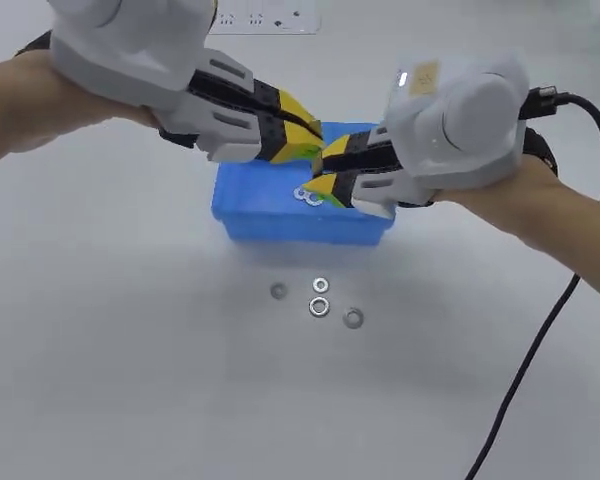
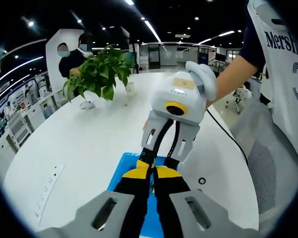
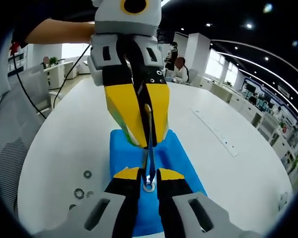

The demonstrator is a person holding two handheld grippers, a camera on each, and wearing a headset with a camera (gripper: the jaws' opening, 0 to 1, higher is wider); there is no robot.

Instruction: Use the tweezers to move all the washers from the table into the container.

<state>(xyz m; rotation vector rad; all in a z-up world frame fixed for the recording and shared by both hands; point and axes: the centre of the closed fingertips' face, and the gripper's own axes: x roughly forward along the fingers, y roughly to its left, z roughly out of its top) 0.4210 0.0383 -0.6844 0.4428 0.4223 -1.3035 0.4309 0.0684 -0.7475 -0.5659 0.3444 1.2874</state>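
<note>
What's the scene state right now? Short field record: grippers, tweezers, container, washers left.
left gripper: shut on tweezers, pointing down over the container
right gripper: shut around the tweezers' lower end
container: blue, open top, under both grippers
washer at tweezer tip: against the container floor; gripped or released, cannot tell
washers in container: a couple by the jaws, count unclear
washers on table: four, loose cluster in front of the container
task status: not finished

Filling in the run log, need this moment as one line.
left gripper: shut on tweezers | right gripper: shut on tweezers | tip: at washer in container | table: four washers
</note>
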